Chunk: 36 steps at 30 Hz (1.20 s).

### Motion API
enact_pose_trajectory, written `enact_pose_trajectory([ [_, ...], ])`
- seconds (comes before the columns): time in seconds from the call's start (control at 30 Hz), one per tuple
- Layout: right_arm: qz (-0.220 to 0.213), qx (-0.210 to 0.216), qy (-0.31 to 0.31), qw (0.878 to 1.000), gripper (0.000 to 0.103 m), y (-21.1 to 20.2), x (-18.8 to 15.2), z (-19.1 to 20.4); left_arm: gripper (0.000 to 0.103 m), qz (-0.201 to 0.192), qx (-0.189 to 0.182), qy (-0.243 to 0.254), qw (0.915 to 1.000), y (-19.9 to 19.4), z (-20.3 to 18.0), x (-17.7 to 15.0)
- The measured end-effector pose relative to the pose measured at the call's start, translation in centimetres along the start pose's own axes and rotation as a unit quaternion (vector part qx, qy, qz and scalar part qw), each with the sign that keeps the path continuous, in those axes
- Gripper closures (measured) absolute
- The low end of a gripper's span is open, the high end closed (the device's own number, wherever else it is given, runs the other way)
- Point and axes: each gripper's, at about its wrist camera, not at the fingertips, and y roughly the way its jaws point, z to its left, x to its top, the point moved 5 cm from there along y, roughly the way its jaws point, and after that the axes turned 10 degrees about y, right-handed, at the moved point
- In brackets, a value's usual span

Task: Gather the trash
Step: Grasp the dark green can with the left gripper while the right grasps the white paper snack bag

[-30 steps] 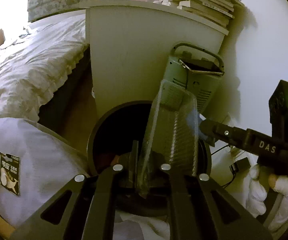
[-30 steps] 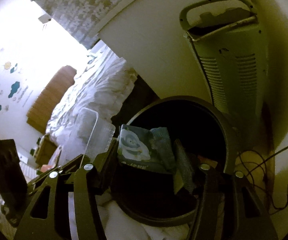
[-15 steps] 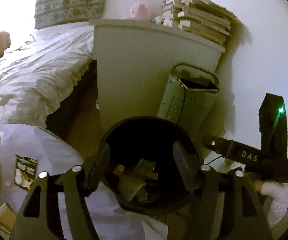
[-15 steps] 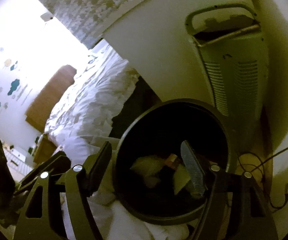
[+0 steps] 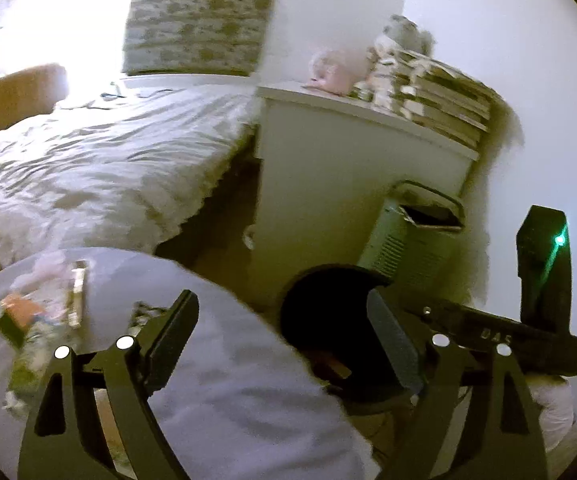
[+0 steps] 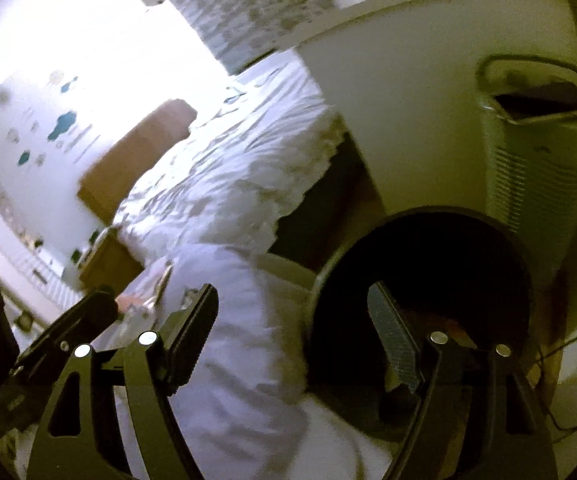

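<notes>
A black round trash bin (image 5: pixel 328 320) stands on the floor by the white nightstand; it also shows in the right wrist view (image 6: pixel 428 280), with dim scraps inside. My left gripper (image 5: pixel 284 344) is open and empty, above the edge of a white cloth-covered surface (image 5: pixel 228 380). Several pieces of trash (image 5: pixel 28 320) lie on that surface at the left, blurred. My right gripper (image 6: pixel 292 336) is open and empty, its right finger over the bin's mouth. The right gripper's body (image 5: pixel 528 340) shows at the right of the left wrist view.
A white nightstand (image 5: pixel 348 184) with stacked books (image 5: pixel 440 104) stands behind the bin. A pale green heater (image 5: pixel 416 236) stands beside it against the wall. A bed with white bedding (image 5: pixel 108 168) is at the left. Cables (image 6: pixel 568 360) lie on the floor at the right.
Both grippers opened and dropped their trash into the bin: the left a clear plastic tray, the right a printed packet. Both have since pulled back and swung left towards the white surface.
</notes>
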Motion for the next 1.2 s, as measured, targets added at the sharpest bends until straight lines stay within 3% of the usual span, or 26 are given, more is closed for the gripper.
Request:
enact_pose_trajectory([
  [0.23,0.040,0.027,-0.072,0.996,0.026,2.5,-2.7,6.6,0.014,-0.010,0.071,-0.061,0.9956,-3.7,8.4,-2.8],
  [0.43,0.083,0.055,-0.151,0.984,0.026,4.6,-6.6,12.3,0.014,-0.009,0.141,-0.124,0.9822,-6.0,17.8,-6.0],
  [0.57,0.111,0.069,-0.217,0.967,0.026,5.9,-10.1,15.8,0.015,0.002,0.149,-0.145,0.9781,-5.7,21.9,-7.8],
  [0.77,0.149,0.074,-0.304,0.938,0.028,7.8,-15.1,19.5,0.021,0.014,0.135,-0.131,0.9821,-4.3,23.1,-8.8],
  [1.0,0.181,0.062,-0.341,0.920,0.036,10.0,-18.5,20.6,0.040,0.026,0.128,-0.118,0.9844,-2.4,23.9,-8.8],
  [1.13,0.191,0.052,-0.348,0.916,0.049,10.6,-19.3,20.5,0.063,0.030,0.122,-0.120,0.9848,-1.5,24.3,-9.0],
  [1.2,0.194,0.053,-0.346,0.916,0.050,10.9,-19.3,20.4,0.072,0.026,0.119,-0.123,0.9848,-1.6,24.5,-9.0],
])
